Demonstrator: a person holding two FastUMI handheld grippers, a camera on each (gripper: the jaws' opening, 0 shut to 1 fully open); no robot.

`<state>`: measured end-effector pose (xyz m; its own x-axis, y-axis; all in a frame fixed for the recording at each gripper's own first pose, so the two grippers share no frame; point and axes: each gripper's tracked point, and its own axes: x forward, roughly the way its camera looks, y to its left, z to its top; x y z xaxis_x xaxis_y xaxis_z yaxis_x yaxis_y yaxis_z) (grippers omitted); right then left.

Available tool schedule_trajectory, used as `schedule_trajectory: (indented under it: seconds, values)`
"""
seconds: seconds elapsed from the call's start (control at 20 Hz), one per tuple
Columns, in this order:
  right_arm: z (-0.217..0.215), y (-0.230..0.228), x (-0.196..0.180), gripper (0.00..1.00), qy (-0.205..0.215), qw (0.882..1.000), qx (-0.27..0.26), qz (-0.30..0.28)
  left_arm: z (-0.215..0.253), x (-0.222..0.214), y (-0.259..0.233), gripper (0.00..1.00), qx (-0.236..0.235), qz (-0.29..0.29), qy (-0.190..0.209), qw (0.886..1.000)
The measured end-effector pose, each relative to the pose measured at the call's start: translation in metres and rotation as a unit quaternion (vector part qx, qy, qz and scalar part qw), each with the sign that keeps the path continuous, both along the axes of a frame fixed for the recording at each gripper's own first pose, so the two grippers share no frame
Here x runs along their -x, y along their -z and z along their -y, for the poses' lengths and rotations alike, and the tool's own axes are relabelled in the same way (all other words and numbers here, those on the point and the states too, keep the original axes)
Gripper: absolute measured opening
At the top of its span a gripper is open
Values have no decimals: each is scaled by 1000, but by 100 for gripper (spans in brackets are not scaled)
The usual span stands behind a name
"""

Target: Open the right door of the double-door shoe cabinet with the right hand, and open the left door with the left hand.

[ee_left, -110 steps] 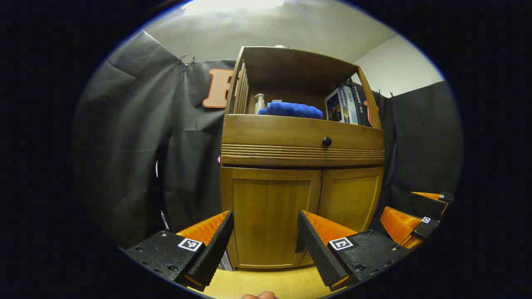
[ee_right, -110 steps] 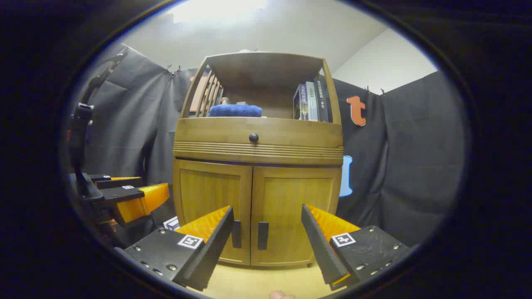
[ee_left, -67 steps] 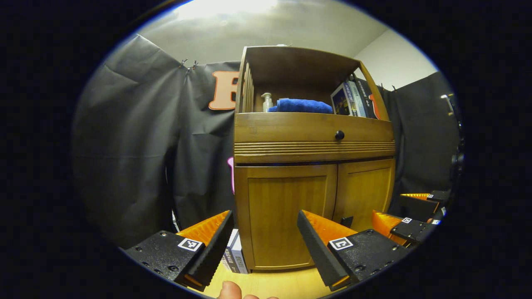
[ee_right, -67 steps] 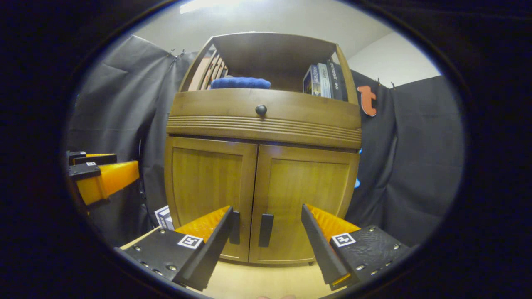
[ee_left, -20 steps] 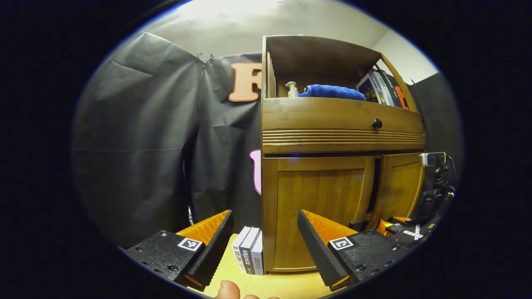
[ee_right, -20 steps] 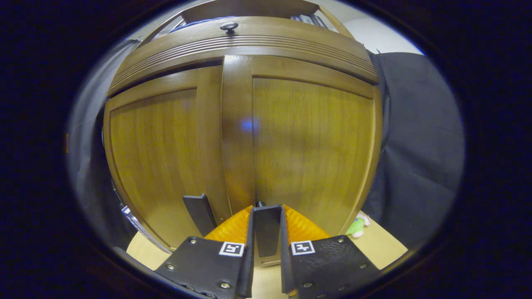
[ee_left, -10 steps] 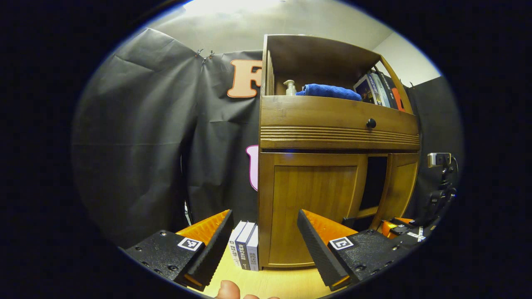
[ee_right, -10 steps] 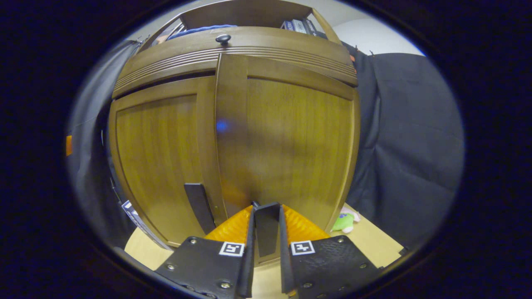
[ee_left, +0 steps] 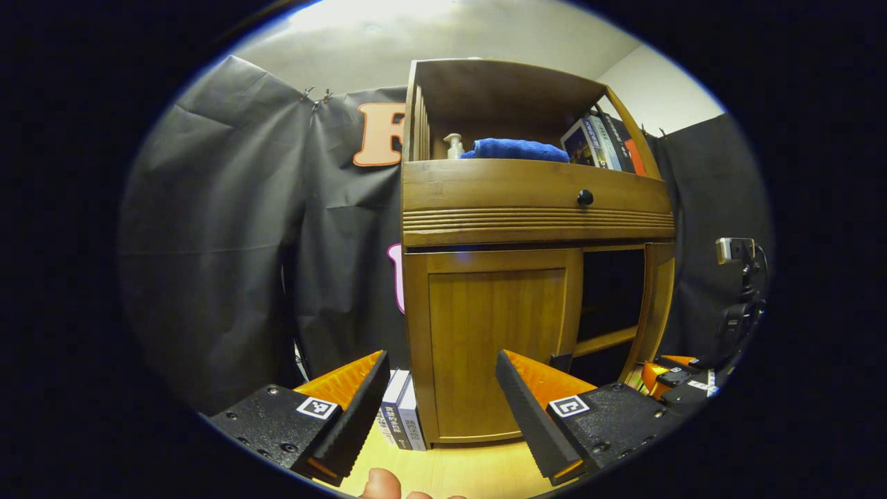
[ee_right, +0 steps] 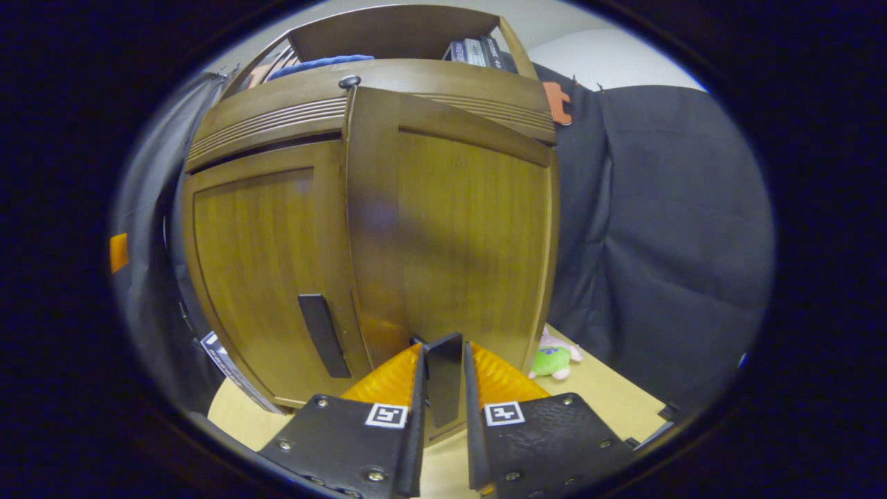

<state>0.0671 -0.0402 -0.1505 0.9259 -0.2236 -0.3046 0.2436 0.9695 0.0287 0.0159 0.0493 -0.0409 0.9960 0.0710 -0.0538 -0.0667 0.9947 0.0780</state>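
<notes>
A: So, what is the right gripper (ee_right: pixel 443 378) holding at this moment?

B: It is clamping the right handle (ee_right: pixel 443 374), a dark upright bar, between its two fingers. The right door (ee_right: pixel 450 235) is standing swung out toward the camera, partly open.

A: And the left gripper (ee_left: pixel 441 388)?

B: It is hanging wide apart and holding nothing. The left door (ee_left: pixel 495 339) is lying straight ahead of it, closed, a bit beyond the fingertips.

A: Where is the left handle (ee_right: pixel 319 336)?

B: In the right gripper view it is sitting low on the left door, near its inner edge, with its long axis upright. I judge the left gripper must go forward and a little to its right. It is the nearer free one.

A: What is the left gripper view adding?

B: It is showing the dark opening (ee_left: pixel 610 291) behind the right door, with a shelf inside, and the right gripper (ee_left: pixel 675 378) low at the side. The right gripper view is showing the grip itself.
</notes>
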Motion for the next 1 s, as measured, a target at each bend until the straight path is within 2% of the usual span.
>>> schedule_trajectory:
  seconds: [0.65,0.85,1.0]
  values:
    - [46,-5,50,26,55,998,19,1,41,-6,21,95,11,-20,68,997]
    - [65,-5,66,28,83,996,19,2,53,-14,21,95,12,-21,88,996]
    - [85,-5,78,26,109,994,16,4,66,-18,19,94,10,-17,105,994]
